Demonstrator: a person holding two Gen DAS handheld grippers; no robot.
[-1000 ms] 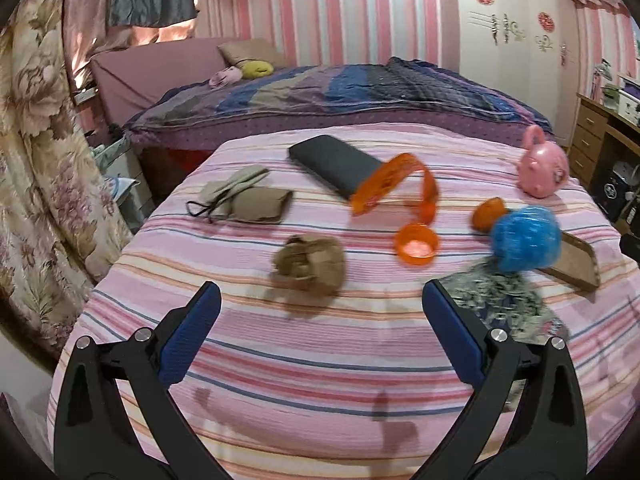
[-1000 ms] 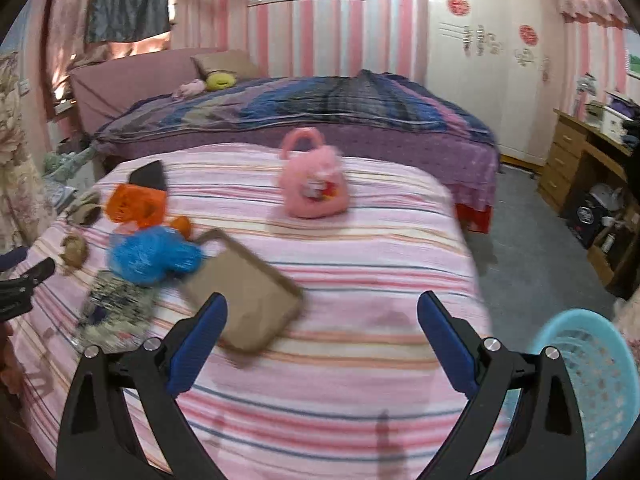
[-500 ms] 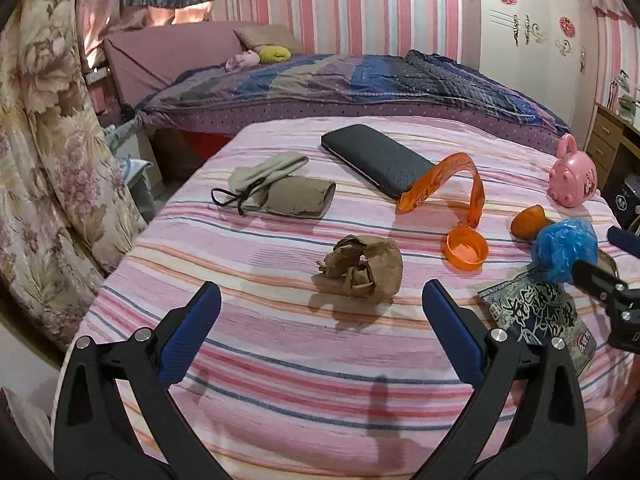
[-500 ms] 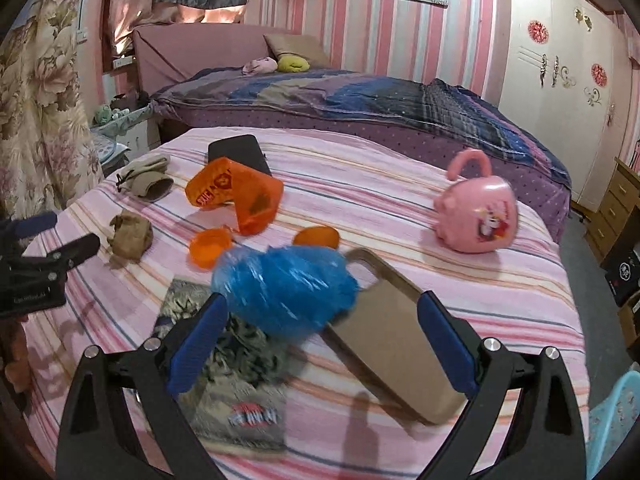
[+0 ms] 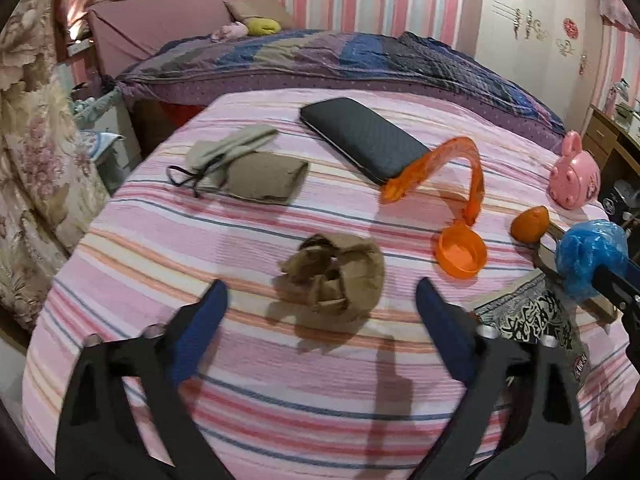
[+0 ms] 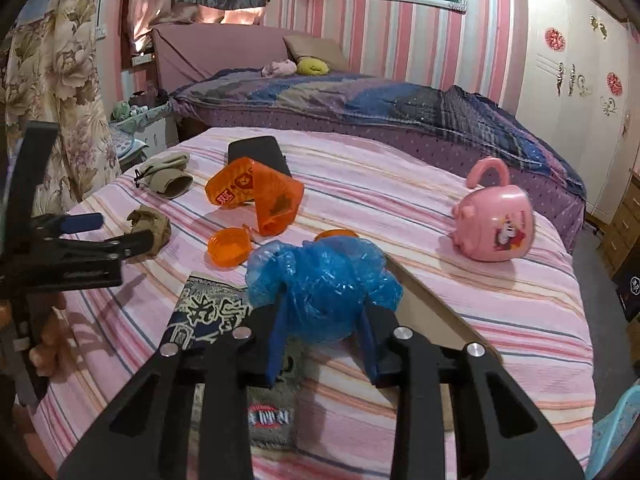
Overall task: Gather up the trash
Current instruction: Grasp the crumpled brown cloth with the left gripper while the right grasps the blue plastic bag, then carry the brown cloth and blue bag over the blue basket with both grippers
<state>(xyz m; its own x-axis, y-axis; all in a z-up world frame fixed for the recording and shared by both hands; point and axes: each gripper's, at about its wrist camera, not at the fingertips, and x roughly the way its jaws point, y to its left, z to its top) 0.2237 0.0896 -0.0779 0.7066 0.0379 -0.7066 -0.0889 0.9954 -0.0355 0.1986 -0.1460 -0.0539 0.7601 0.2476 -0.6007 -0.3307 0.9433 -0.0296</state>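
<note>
Right gripper (image 6: 324,332): jaws have just been closing and now pinch the crumpled blue plastic bag (image 6: 320,276), which sits on the striped bed cover (image 6: 500,308) over a printed packet (image 6: 208,312). Lift straight up so you don't drag the packet. Left gripper (image 5: 320,312): jaws have just been closing but touch nothing; the crumpled brown paper (image 5: 336,276) lies just ahead. Push further in before squeezing. Both grippers tilt downward. 1 light-blue basket (image 6: 616,428) waits at the right.

Indoor light, fairly bright, warm glow at window curtain (image 6: 176,4). Soft shadows on bed (image 5: 280,380). Heavy fisheye warp, dark corners, slight motion blur.
</note>
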